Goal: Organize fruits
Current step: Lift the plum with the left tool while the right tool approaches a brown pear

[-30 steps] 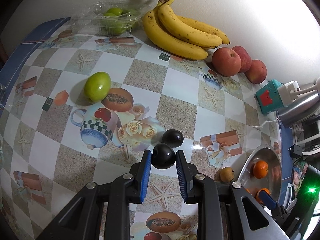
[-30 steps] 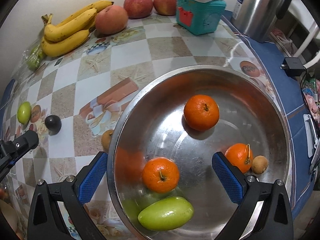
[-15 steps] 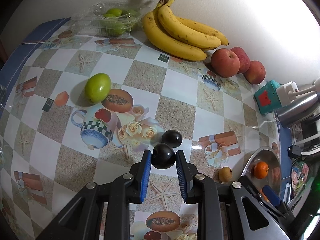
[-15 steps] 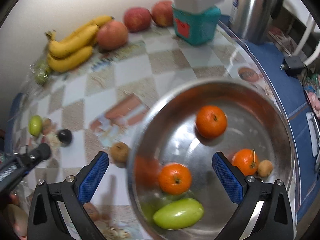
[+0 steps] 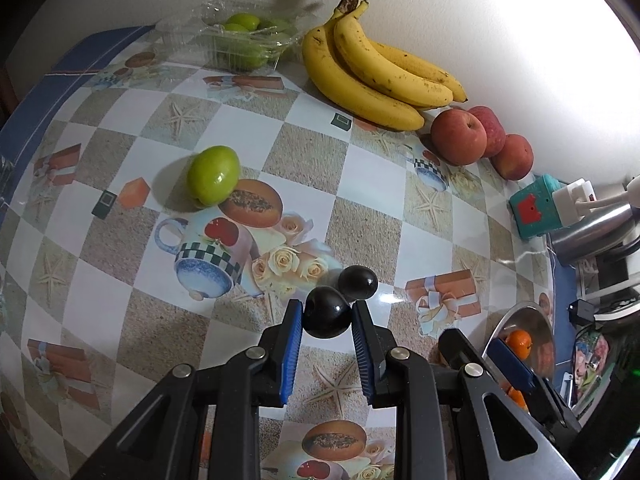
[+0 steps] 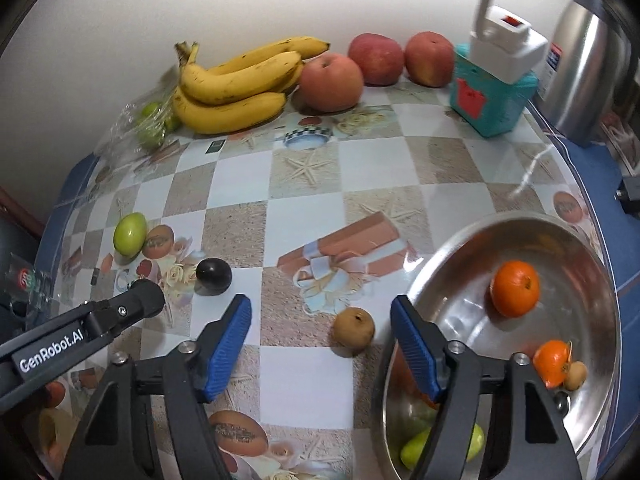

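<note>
My left gripper is shut on a dark plum, held just above the tablecloth. A second dark plum lies just beyond it and shows in the right wrist view. My right gripper is open and empty, with a small brown fruit between and just beyond its fingers. The steel bowl to the right holds oranges, a green fruit and a small brown fruit. A green fruit lies at the left of the table.
Bananas, three apples and a clear box of green fruit line the wall. A teal box with a white plug and a steel kettle stand at the back right. The left gripper's arm lies left of my right gripper.
My right gripper has swung left, off the bowl, to face the small brown fruit on the table. My left gripper still holds the plum and has barely moved.
</note>
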The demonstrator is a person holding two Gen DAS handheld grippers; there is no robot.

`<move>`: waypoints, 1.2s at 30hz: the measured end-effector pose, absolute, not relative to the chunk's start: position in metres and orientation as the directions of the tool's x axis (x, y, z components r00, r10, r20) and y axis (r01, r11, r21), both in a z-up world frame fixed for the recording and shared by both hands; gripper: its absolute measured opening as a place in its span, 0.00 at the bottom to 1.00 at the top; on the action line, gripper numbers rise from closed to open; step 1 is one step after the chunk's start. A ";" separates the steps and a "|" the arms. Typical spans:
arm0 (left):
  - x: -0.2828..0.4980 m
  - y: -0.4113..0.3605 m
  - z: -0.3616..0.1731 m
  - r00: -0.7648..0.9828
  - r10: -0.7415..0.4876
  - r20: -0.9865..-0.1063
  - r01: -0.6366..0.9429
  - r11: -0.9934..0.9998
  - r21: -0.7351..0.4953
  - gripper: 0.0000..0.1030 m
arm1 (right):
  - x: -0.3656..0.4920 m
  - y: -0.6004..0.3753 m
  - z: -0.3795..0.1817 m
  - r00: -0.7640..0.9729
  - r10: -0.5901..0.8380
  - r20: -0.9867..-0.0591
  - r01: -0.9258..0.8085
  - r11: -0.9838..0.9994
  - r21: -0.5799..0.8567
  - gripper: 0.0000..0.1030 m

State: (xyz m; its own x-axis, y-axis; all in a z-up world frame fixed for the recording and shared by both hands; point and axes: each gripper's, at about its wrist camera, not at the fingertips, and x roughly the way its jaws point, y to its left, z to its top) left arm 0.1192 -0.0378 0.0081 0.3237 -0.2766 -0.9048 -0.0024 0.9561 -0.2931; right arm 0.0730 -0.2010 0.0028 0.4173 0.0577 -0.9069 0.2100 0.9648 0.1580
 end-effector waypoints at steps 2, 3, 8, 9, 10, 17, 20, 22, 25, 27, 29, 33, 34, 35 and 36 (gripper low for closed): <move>0.119 -0.038 0.007 0.320 -0.281 -0.905 -0.003 0.955 -0.297 0.26 | 0.075 -0.199 0.000 0.409 0.032 -0.912 0.213 0.968 0.130 0.61; 0.120 -0.038 0.006 0.316 -0.286 -0.905 -0.002 0.953 -0.301 0.26 | 0.076 -0.198 -0.002 0.403 0.028 -0.915 0.210 0.970 0.122 0.61; 0.120 -0.039 0.004 0.307 -0.296 -0.904 0.000 0.950 -0.311 0.26 | 0.078 -0.195 -0.013 0.370 -0.010 -0.929 0.205 0.976 0.071 0.53; 0.120 -0.038 0.004 0.307 -0.297 -0.904 0.000 0.950 -0.312 0.26 | 0.079 -0.195 -0.015 0.364 -0.018 -0.931 0.207 0.976 0.062 0.53; 0.120 -0.038 0.004 0.306 -0.297 -0.904 -0.002 0.950 -0.313 0.26 | 0.079 -0.195 -0.016 0.361 -0.022 -0.932 0.209 0.976 0.058 0.52; 0.120 -0.038 0.005 0.306 -0.300 -0.903 0.001 0.949 -0.315 0.26 | 0.080 -0.190 -0.020 0.350 -0.095 -0.932 0.203 0.979 -0.024 0.40; 0.120 -0.038 0.005 0.305 -0.300 -0.904 0.004 0.949 -0.314 0.26 | 0.081 -0.187 -0.021 0.344 -0.133 -0.929 0.196 0.978 -0.068 0.34; 0.121 -0.038 0.004 0.304 -0.301 -0.904 0.004 0.949 -0.314 0.26 | 0.080 -0.186 -0.022 0.341 -0.147 -0.929 0.189 0.978 -0.085 0.33; 0.120 -0.038 0.004 0.305 -0.301 -0.904 0.004 0.949 -0.315 0.26 | 0.080 -0.183 -0.023 0.335 -0.173 -0.926 0.172 0.978 -0.120 0.29; 0.121 -0.038 0.004 0.304 -0.301 -0.904 0.005 0.949 -0.315 0.26 | 0.080 -0.180 -0.024 0.330 -0.190 -0.925 0.158 0.977 -0.145 0.28; 0.121 -0.038 0.004 0.305 -0.301 -0.904 0.005 0.949 -0.314 0.26 | 0.080 -0.178 -0.025 0.325 -0.200 -0.924 0.150 0.976 -0.159 0.24; 0.121 -0.038 0.005 0.306 -0.301 -0.903 0.006 0.949 -0.314 0.26 | 0.079 -0.180 -0.025 0.328 -0.175 -0.928 0.161 0.979 -0.127 0.24; 0.121 -0.037 0.004 0.306 -0.301 -0.903 0.006 0.949 -0.315 0.26 | 0.079 -0.182 -0.024 0.332 -0.142 -0.933 0.172 0.981 -0.088 0.24; 0.121 -0.037 0.004 0.307 -0.301 -0.903 0.005 0.949 -0.315 0.26 | 0.078 -0.187 -0.022 0.337 -0.084 -0.938 0.189 0.982 -0.020 0.24; 0.121 -0.036 0.003 0.306 -0.300 -0.904 0.003 0.949 -0.314 0.26 | 0.077 -0.192 -0.020 0.346 -0.022 -0.938 0.212 0.976 0.055 0.24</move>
State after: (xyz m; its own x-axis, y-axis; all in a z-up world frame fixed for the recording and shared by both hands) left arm 0.1214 -0.0361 0.0031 0.3058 -0.2998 -0.9037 0.0026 0.9494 -0.3141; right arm 0.0769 -0.1919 -0.0200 0.3458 -0.0222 -0.9380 0.2120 0.9757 0.0551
